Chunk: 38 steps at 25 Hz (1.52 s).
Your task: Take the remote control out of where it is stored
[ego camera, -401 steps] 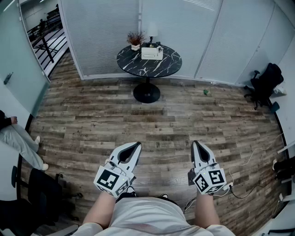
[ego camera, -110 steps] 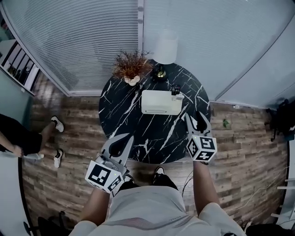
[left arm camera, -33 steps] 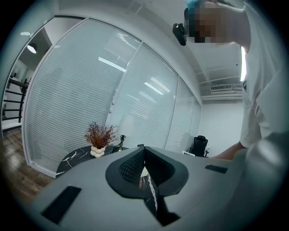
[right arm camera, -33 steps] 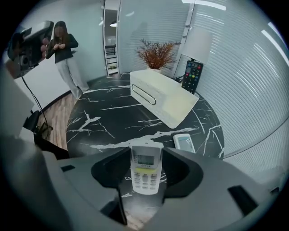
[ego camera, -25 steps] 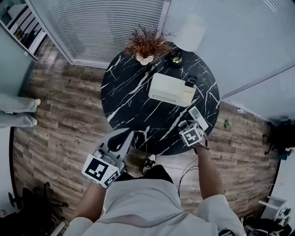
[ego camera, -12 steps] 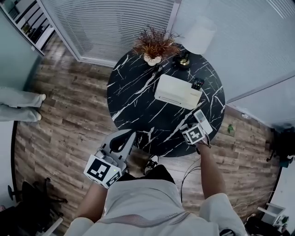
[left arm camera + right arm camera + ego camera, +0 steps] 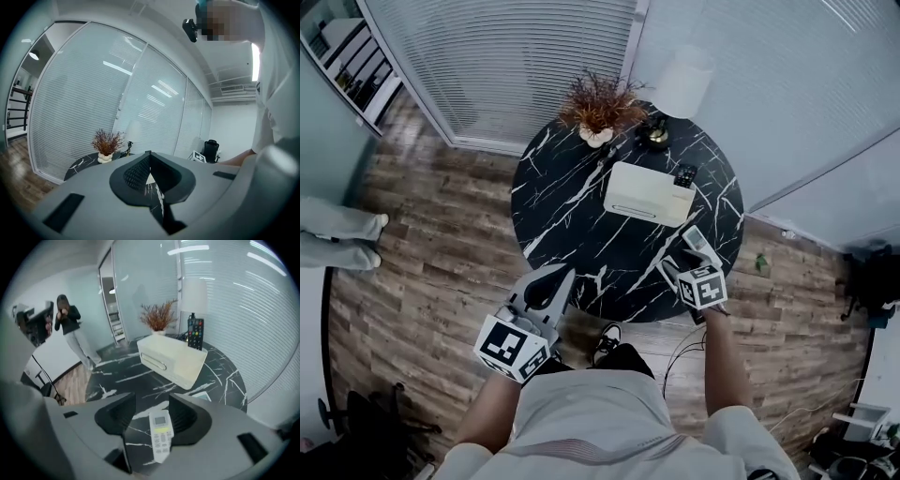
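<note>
Head view: find the slim white plastic remote control point(image 7: 697, 242) flat by the right edge of the round black marble surface point(image 7: 567, 211), just ahead of the right hand-held gripper point(image 7: 684, 263). Right gripper view: jaws spread, remote lengthwise between them, unpinched. Left gripper view: left hand-held gripper point(image 7: 149, 153) pressed together, empty, farther off.

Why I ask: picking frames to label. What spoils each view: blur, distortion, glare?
Head view: sharp, dim bluish light, blinds bowed by the wide lens. Left gripper view: fisheye with black corners, light streaks on the glass, tool soft up close. Right gripper view: same fisheye, remote slightly blurred.
</note>
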### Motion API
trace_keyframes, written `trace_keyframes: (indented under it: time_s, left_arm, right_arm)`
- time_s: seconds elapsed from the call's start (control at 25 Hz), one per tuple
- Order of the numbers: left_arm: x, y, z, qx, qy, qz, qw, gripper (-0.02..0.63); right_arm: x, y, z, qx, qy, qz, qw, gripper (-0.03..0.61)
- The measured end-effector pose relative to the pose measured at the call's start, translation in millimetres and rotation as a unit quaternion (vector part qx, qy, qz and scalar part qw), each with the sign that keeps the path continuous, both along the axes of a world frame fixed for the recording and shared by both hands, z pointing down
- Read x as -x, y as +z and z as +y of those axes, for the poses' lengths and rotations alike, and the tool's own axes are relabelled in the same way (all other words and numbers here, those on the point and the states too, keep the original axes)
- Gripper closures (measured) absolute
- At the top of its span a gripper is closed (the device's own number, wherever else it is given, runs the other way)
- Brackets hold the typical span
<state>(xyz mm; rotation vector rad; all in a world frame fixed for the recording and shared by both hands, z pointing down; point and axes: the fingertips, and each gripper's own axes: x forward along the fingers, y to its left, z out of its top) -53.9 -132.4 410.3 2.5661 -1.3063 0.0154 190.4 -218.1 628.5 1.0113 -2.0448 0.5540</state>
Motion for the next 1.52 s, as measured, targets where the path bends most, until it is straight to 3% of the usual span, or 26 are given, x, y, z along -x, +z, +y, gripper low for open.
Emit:
trace_keyframes:
  time_s: [0.2, 0.48, 0.72, 0.96, 1.08, 1.52]
  left_arm:
    - [-4, -15, 0, -0.016, 0.015, 0.006, 0.9997, 0.606]
    - [-14, -37, -2, -0.042, 0.043, 0.006, 0.9982, 0.605]
    - [-22, -52, -2, -0.059, 0.064, 0.006, 0.9962, 0.606]
    - [-28, -59, 1, -0.066, 0.081, 0.009, 0.9945, 0.606]
    - [-26, -58, 1, -0.064, 0.079, 0.004, 0.9948, 0.606]
    - [-26, -65, 1, -0.075, 0.083, 0.006, 0.9937, 0.606]
  right_arm:
    - [19, -81, 18, -0.095, 0.038, -0.097, 0.990, 0.381]
    - [28, -169, 44, -0.207, 0.097, -0.170, 0.959, 0.511]
    - [23, -219, 61, -0.287, 0.139, -0.193, 0.928, 0.554]
    - [24, -251, 73, -0.333, 0.157, -0.201, 0.908, 0.558]
    - [28, -258, 76, -0.340, 0.157, -0.206, 0.904, 0.558]
    - [31, -256, 75, -0.332, 0.155, -0.204, 0.908, 0.558]
